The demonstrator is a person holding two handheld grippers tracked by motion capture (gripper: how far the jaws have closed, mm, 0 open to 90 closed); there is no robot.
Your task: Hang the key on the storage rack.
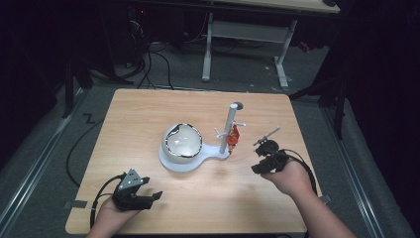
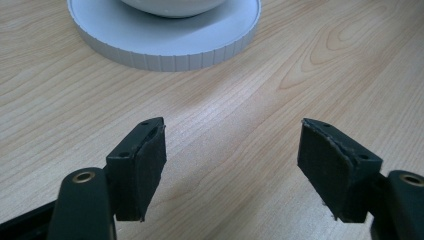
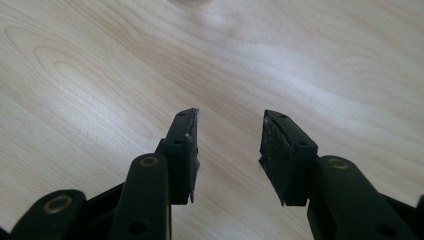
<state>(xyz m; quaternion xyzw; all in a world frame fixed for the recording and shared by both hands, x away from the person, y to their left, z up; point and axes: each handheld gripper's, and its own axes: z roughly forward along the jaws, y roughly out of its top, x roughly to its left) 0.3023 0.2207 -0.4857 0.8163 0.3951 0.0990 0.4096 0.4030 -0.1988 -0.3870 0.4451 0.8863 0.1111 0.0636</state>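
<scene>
In the high view, a light wooden table (image 1: 148, 114) is seen from above, with a white stand (image 1: 190, 161) set near its middle. A round white bowl with a dark rim (image 1: 183, 141) rests on the stand's circular base, and a white post with short pegs (image 1: 231, 126) rises from the narrower end of the base, to the right of the bowl. A small red object (image 1: 234, 136) hangs against the post (what it is cannot be made out). The left gripper (image 1: 146, 191) is held low at the near left of the table, its jaws spread and pointed toward the stand, well apart from it. The right gripper (image 1: 262, 148) is held at the right, near the post but not touching it; nothing is grasped.

In the left gripper view, the left gripper (image 2: 232, 150) is shown with its jaws wide apart over bare wood, nothing between them. The ribbed edge of the stand's base (image 2: 165, 47) lies ahead, with the underside of the bowl (image 2: 172, 6) above it.

In the right gripper view, the right gripper (image 3: 229, 145) is seen with its jaws released, a moderate gap between the pads, and bare wood grain beneath.
</scene>
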